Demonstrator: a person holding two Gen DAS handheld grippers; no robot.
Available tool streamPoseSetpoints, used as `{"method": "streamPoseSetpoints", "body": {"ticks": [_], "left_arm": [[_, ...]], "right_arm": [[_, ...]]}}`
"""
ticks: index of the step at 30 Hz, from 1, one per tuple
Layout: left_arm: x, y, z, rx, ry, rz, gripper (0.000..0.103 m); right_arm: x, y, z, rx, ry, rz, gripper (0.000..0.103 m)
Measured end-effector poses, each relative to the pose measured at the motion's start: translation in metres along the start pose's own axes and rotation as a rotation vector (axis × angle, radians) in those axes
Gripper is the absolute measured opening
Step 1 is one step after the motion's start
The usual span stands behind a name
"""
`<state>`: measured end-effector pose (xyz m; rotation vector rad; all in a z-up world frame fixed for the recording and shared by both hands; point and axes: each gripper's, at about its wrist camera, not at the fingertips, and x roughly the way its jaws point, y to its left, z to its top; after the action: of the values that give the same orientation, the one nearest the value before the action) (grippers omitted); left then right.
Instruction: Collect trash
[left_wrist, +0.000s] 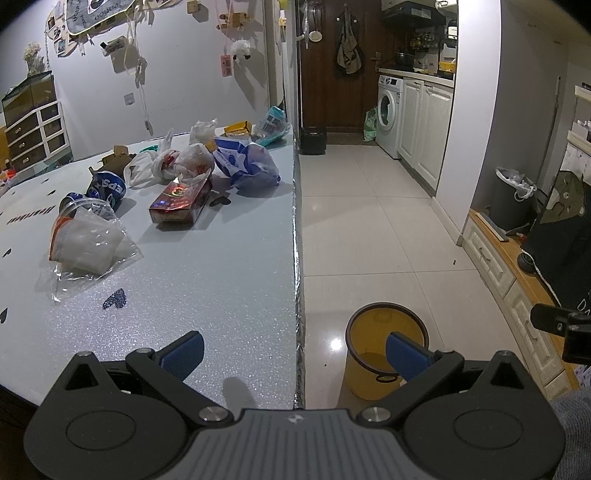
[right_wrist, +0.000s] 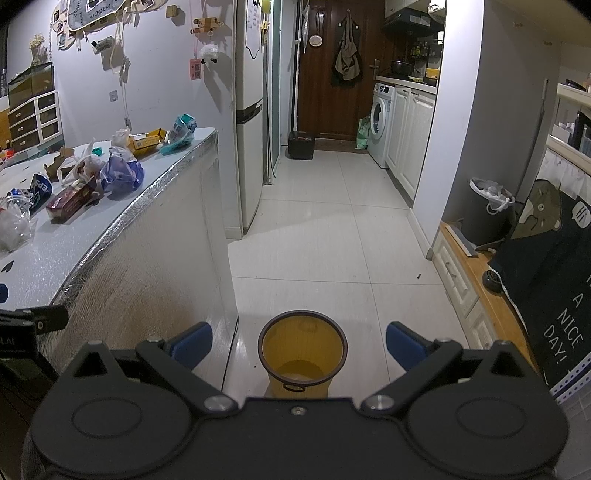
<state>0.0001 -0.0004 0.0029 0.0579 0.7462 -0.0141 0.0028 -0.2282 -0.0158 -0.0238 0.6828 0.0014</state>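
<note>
Trash lies on the grey table (left_wrist: 207, 295): a clear zip bag (left_wrist: 86, 245), a crushed Pepsi can (left_wrist: 107, 186), a red box (left_wrist: 181, 203), white plastic bags (left_wrist: 177, 162) and a blue-white bag (left_wrist: 245, 162). A yellow bin (left_wrist: 376, 343) stands on the floor beside the table; it also shows in the right wrist view (right_wrist: 303, 350). My left gripper (left_wrist: 295, 350) is open and empty over the table's edge. My right gripper (right_wrist: 299, 345) is open and empty above the bin.
The table's foil-edged side (right_wrist: 155, 266) is left of the bin. A low cabinet (right_wrist: 469, 280) runs along the right wall with a grey lined bin (right_wrist: 487, 210) on it. A fridge (right_wrist: 249, 129), a washing machine (right_wrist: 382, 123) and a black box (right_wrist: 301, 144) stand farther back.
</note>
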Motion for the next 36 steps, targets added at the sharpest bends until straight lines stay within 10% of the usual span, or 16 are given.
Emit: {"method": "streamPoseSetpoints", "body": {"ticks": [36], "left_arm": [[-0.001, 0.029, 0.004, -0.048, -0.11, 0.038, 0.103]], "right_arm": [[0.006, 0.005, 0.011, -0.034, -0.12, 0.064, 0.103]]}}
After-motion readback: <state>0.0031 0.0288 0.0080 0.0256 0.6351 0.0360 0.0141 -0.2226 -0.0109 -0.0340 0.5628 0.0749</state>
